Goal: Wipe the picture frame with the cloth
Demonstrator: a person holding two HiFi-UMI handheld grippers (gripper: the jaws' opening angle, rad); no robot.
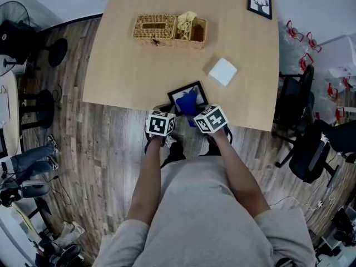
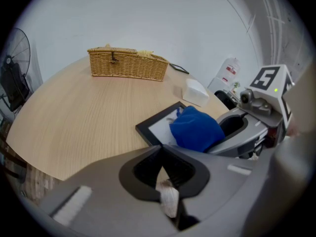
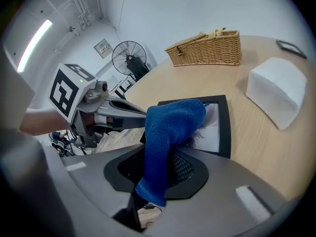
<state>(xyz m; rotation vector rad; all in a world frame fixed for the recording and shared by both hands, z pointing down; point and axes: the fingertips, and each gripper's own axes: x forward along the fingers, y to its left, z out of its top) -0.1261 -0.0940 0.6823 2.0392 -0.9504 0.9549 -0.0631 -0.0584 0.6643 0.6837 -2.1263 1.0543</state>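
Black rectangular picture frame point(image 1: 179, 95), white picture inside: flat on light wooden table point(image 1: 128, 71), at the near edge, set askew to that edge.

Blue terry cloth point(image 3: 170, 125): bunched in a hump, resting on the near part of the frame and covering part of the picture. Lower tail pinched between the jaws of the right gripper point(image 3: 157, 154), closed tight on the fabric.

Left gripper point(image 2: 160, 151): jaws pressed together, nothing held between them. Tips just beside the near left corner of the frame; contact with it not determinable.

Both grippers side by side at the table's near edge, marker cubes close together in the head view.

Also on the table:
- oblong woven wicker basket point(image 1: 161, 29), far side, pale yellow contents in its right compartment;
- white soft-cornered block point(image 1: 223, 71), between basket and frame, apart from both;
- small black-framed deer picture point(image 1: 260, 3), far right corner, lying flat.

Surroundings: wood-plank floor point(image 1: 83, 132); black standing fan point(image 3: 129, 58) beyond the table; black office chair point(image 1: 311, 149) to the right.
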